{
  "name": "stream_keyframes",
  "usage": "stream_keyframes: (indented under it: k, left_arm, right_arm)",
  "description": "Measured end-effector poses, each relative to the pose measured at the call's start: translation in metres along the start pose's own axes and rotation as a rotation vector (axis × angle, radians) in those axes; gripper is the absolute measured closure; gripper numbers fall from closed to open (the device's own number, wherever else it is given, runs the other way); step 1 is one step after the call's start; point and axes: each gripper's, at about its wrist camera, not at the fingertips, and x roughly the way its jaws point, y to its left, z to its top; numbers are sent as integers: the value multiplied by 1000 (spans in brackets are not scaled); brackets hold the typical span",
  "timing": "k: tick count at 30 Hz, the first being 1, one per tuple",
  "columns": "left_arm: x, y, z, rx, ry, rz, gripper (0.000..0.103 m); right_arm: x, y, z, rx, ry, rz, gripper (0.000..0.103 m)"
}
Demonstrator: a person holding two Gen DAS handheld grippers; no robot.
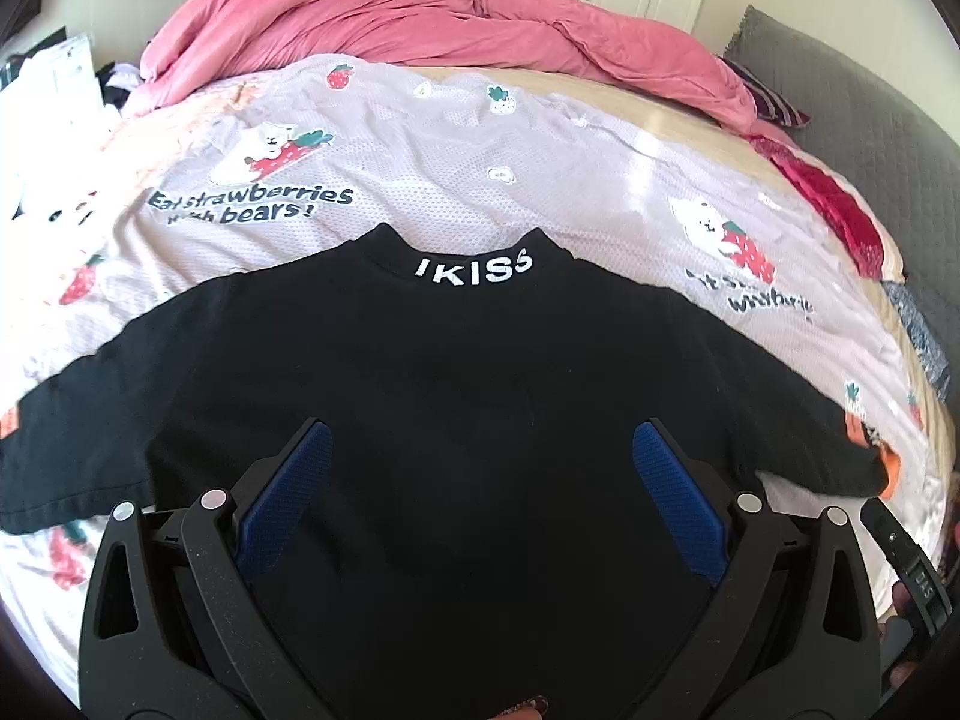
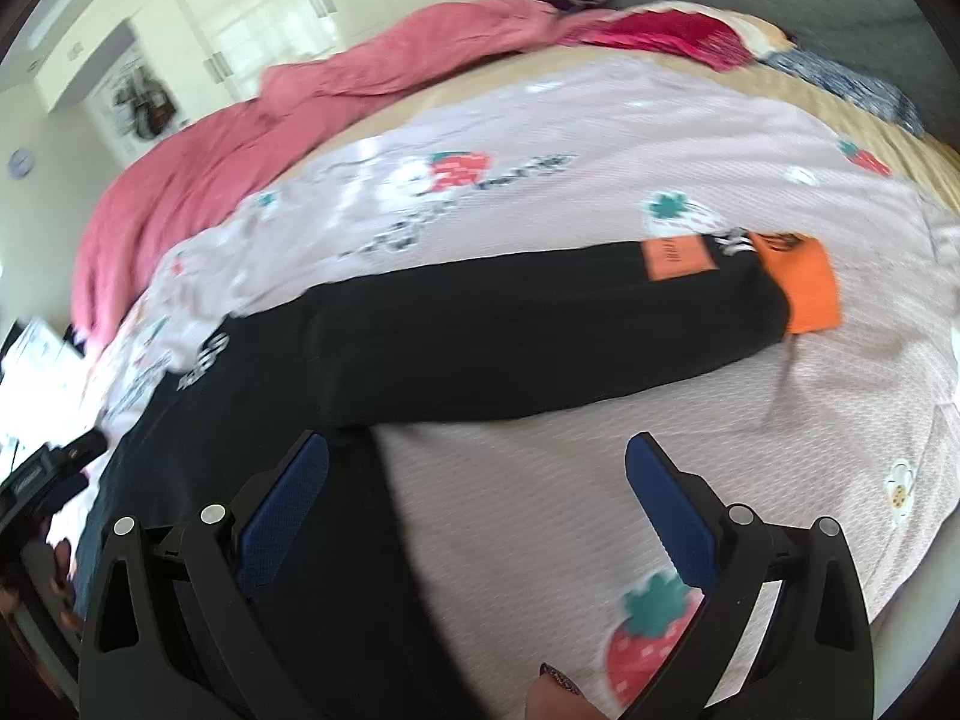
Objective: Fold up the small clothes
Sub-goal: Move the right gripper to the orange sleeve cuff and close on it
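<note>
The blue-padded fingers (image 1: 288, 492) of the left gripper (image 1: 480, 504) stood wide apart above the body of a small black top (image 1: 456, 372), gripping nothing, while the right gripper (image 2: 477, 516) hung equally spread, one of its fingers (image 2: 672, 516) over bare bedding and the other over the garment's side. The top lay spread flat on a bed, on a pale strawberry-and-bear sheet (image 1: 432, 144), collar with white lettering (image 1: 474, 270) pointing away and both sleeves stretched out sideways; the right wrist view, blurred, showed one long sleeve ending in an orange cuff (image 2: 807, 288), with an orange patch (image 2: 675, 258) just short of it. Soft, light knit of this kind would likely drape and sag the moment it was lifted and could drag on the textured sheet, so a pinch on a firmer edge looked the safer hold: the cuff or the sleeve seam for the right gripper, the shoulder or hem for the left. A rumpled pink duvet (image 1: 420, 12) lay well apart at the far side of the bed.
</note>
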Motion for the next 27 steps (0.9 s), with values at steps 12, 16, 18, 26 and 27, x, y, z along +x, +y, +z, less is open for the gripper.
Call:
stream_keyframes:
  k: [12,16,18,26,27]
  left_arm:
    - [28,12,10,19,-36,-18,8]
    - [32,30,9,-10,-35,16,8]
    - [34,39,9,-32,-30,34,8]
    - [38,59,12,-84,-21,50,8]
    - [39,60,12,-86,-21,54,8]
  right_arm:
    - [35,-76,20,155,23,-192,4]
    - [44,-96,26,214,3,-186,4]
    - [46,-104,30,246,-17,-171,4]
    - [62,-126,49,367,-64,-88,4]
    - [62,-128,51,369,-74,-85,5]
